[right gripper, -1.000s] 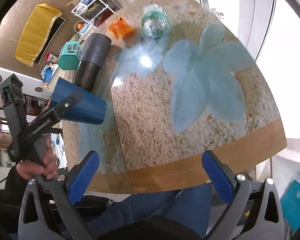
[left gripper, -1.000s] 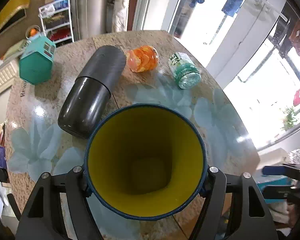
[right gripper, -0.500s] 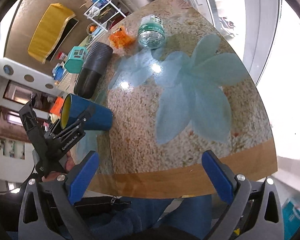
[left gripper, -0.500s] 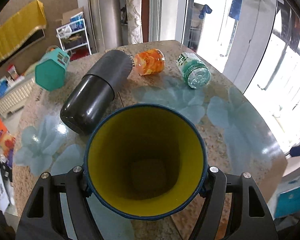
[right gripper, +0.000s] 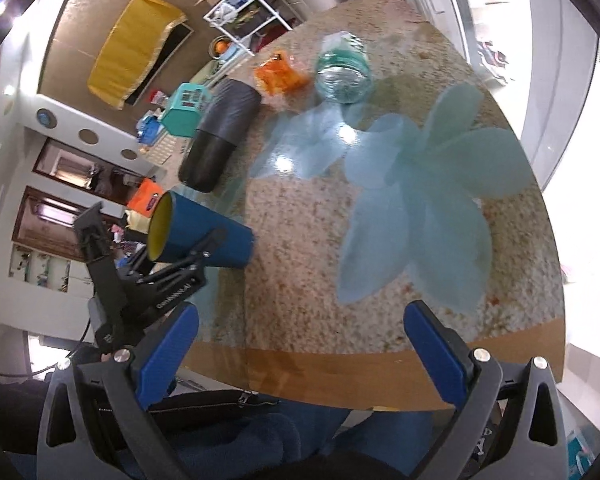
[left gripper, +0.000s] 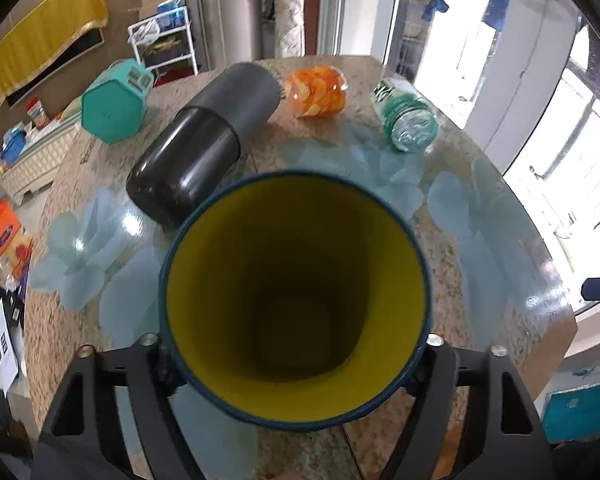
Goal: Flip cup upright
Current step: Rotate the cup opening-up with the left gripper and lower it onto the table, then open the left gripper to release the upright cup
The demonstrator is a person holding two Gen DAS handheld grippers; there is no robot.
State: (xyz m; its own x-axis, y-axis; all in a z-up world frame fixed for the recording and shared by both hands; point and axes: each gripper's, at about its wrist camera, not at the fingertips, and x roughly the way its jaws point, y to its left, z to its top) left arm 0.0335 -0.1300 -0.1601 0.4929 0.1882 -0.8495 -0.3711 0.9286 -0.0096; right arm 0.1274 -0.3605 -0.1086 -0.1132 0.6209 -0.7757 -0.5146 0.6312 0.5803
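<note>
A blue cup with a yellow inside (left gripper: 296,300) fills the left wrist view, mouth toward the camera. My left gripper (left gripper: 294,360) is shut on it at both sides of the rim. In the right wrist view the cup (right gripper: 204,236) is held tilted above the table's left front part, mouth up and left, base down toward the tabletop, with the left gripper (right gripper: 188,256) clamped on it. My right gripper (right gripper: 300,348) is open and empty over the table's front edge.
On the stone table with blue flower prints (left gripper: 480,216) lie a black flask (left gripper: 204,144), an orange jar (left gripper: 316,92), a green bottle (left gripper: 408,120) and a teal hexagonal box (left gripper: 116,102), all at the far side. A wooden strip (right gripper: 340,364) runs along the front edge.
The left gripper has tilted the cup further, so its mouth points more upward and its base is nearer the table. The right gripper stays open and has drawn back slightly.
</note>
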